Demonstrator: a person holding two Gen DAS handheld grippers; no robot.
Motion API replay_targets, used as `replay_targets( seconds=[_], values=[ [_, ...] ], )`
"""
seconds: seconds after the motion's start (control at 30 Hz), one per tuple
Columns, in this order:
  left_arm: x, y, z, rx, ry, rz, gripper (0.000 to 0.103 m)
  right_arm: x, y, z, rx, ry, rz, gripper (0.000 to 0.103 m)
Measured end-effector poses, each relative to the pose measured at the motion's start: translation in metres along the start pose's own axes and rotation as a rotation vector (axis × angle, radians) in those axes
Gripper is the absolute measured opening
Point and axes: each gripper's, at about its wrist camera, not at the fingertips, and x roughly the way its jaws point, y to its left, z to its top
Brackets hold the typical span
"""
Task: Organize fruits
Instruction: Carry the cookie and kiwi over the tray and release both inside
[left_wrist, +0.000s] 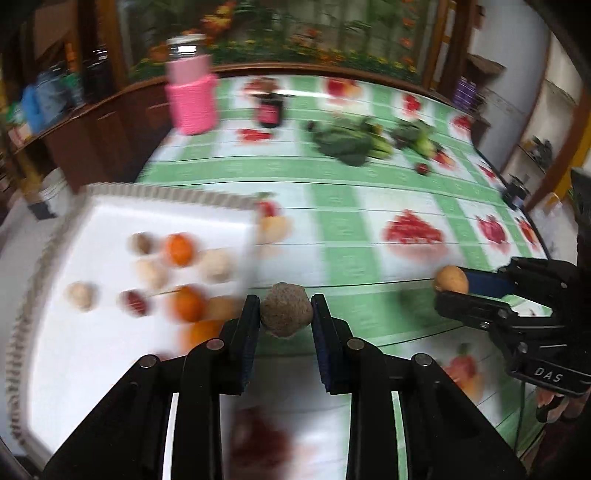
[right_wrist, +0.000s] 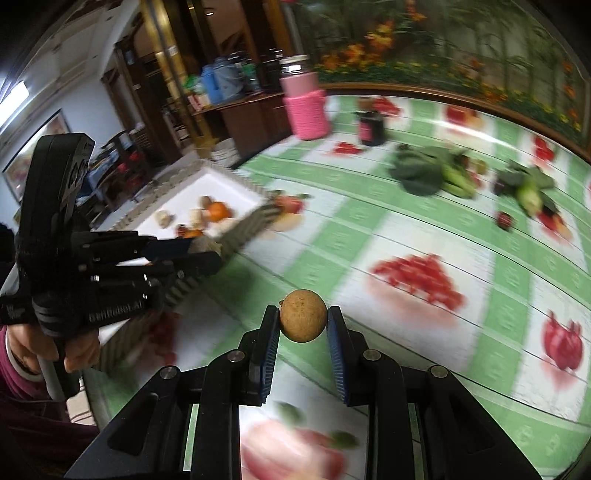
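Room: wood cabinets and shelves at back, flower mural on the wall behind the worktop, frames motion-blurred.
Worktop (left_wrist: 343, 236): green-and-white check cloth with printed fruit pictures, fills most of both views.
Tray (left_wrist: 122, 206): white, ridged grey rim, at the worktop's left edge in the left wrist view; holds a loose cluster of fruits (left_wrist: 177, 249), orange, pale tan and dark red, blurred, some touching.
Greens (left_wrist: 345, 142): dark leafy pile plus lighter green pieces, far side of worktop, well apart from tray.
Pink container (left_wrist: 192, 98): upright, pale lid band, far left corner of worktop.
Dark jar (left_wrist: 269, 110): upright, just right of pink container.
Left gripper (left_wrist: 286, 314): fingers narrow, pads pressed on either side of a rough brown fruit (left_wrist: 285, 309); fruit is held above the cloth just beside the tray's right rim.
Brown fruit shape: near round, long axis cannot tell, no stem end visible.
Right gripper (right_wrist: 303, 321): fingers narrow, clamped on a tan fruit (right_wrist: 303, 320); held over the check cloth, right of the tray and apart from it.
Tan fruit shape: near round, small nub at upper left, no clear long axis.
Person's hand (right_wrist: 79, 349): wraps the left gripper's handle, dark red sleeve below it.
Small red fruit (left_wrist: 423, 168): alone on cloth near the greens.
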Motion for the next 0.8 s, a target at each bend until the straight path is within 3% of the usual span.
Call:
replay_targets(
  seconds=[0.13,0.3,0.57,0.8],
  values=[
    [-0.019,0.06,-0.012,-0.077,-0.002,0.084,0.025,0.018,0.039,0.013,-0.058,0.011,0.071,0.026],
    [-0.024,0.107,-0.029,-0.126,0.019,0.166,0.025,0.043,0.09,0.027,-0.142,0.043,0.143,0.026],
    [-0.013,0.138,-0.046,-0.152,0.068,0.223,0.025,0.081,0.15,0.03,-0.245,0.108,0.215,0.026],
    [-0.004,0.151,-0.051,-0.168,0.098,0.246,0.025,0.105,0.173,0.023,-0.303,0.173,0.232,0.026]
  ],
)
